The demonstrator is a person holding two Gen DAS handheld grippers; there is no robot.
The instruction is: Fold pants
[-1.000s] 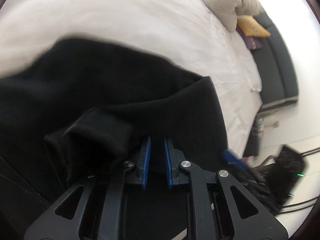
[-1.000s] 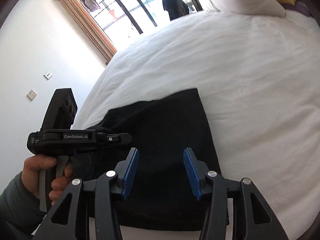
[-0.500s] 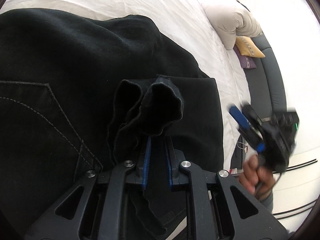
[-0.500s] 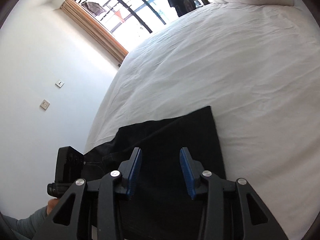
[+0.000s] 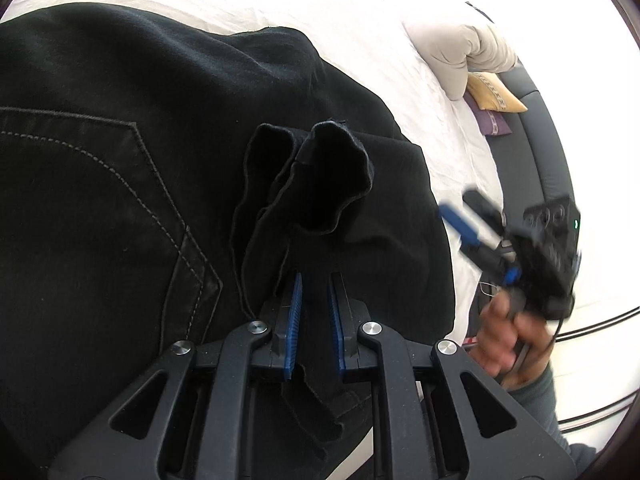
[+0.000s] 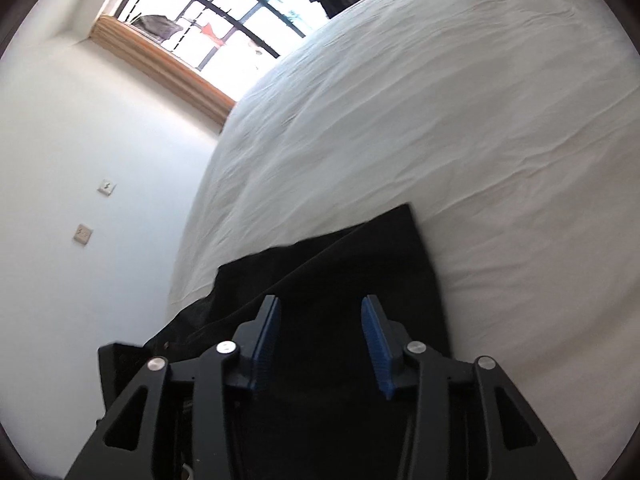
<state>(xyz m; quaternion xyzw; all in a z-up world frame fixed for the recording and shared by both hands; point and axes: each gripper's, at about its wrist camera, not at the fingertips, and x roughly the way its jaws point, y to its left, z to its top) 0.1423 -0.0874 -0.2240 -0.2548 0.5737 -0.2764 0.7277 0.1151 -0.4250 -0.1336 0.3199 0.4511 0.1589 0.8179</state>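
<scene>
Black pants (image 5: pixel 120 160) lie on a white bed (image 5: pixel 360 32), back pocket stitching showing at the left. My left gripper (image 5: pixel 315 296) is shut on a bunched fold of the pants' fabric (image 5: pixel 316 184) and holds it over the rest of the garment. My right gripper (image 6: pixel 318 320) is open and empty, hovering above the pants (image 6: pixel 340 272) near the bed's edge. It also shows in the left wrist view (image 5: pixel 480 236), blurred, at the right, held by a hand.
The white bed sheet (image 6: pixel 440 120) spreads beyond the pants. A rolled duvet (image 5: pixel 460 52) and yellow and purple cushions (image 5: pixel 492 92) sit at the far end by a dark bench (image 5: pixel 536 148). A white wall (image 6: pixel 80 160) and a window (image 6: pixel 224 8) lie left.
The left gripper has carried the gripped fold over the pants, so the back pocket is now in view. The right gripper has drawn back and tilted up, staying open.
</scene>
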